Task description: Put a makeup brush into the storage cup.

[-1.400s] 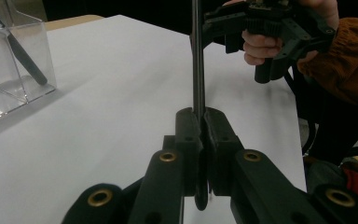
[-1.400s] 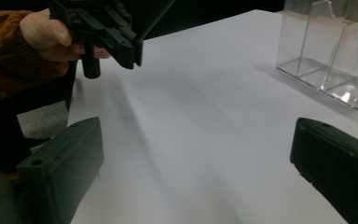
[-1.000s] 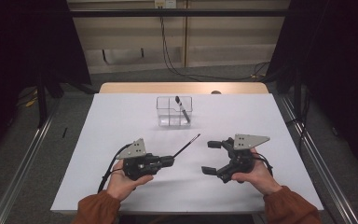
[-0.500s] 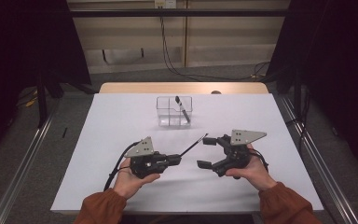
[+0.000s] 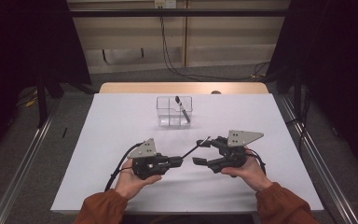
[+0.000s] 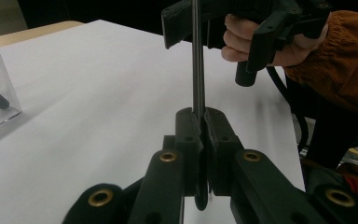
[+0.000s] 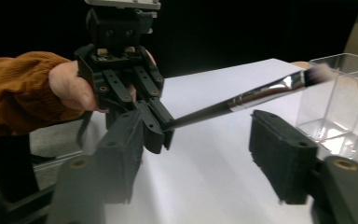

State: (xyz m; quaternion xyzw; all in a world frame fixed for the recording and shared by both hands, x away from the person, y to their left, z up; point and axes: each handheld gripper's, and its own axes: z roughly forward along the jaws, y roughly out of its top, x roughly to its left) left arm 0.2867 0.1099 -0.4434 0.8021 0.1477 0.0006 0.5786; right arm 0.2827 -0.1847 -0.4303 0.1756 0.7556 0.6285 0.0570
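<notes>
My left gripper is shut on the lower end of a thin black brush, which slants up and to the right over the white table. In the left gripper view the handle rises straight out of the closed jaws. My right gripper faces it from the right. Its jaws have just been closing, and the brush's metal ferrule and bristle end lie between them. The pads stand apart from the brush, so the right gripper is open.
A clear divided box stands at the back middle of the white table top, with a black pen leaning in it. In the right gripper view the box is just beyond the brush tip. Both hands rest near the front edge.
The two grippers have come closer together. The right gripper's jaws have narrowed around the brush's tip end. The left gripper has kept its hold on the brush.
</notes>
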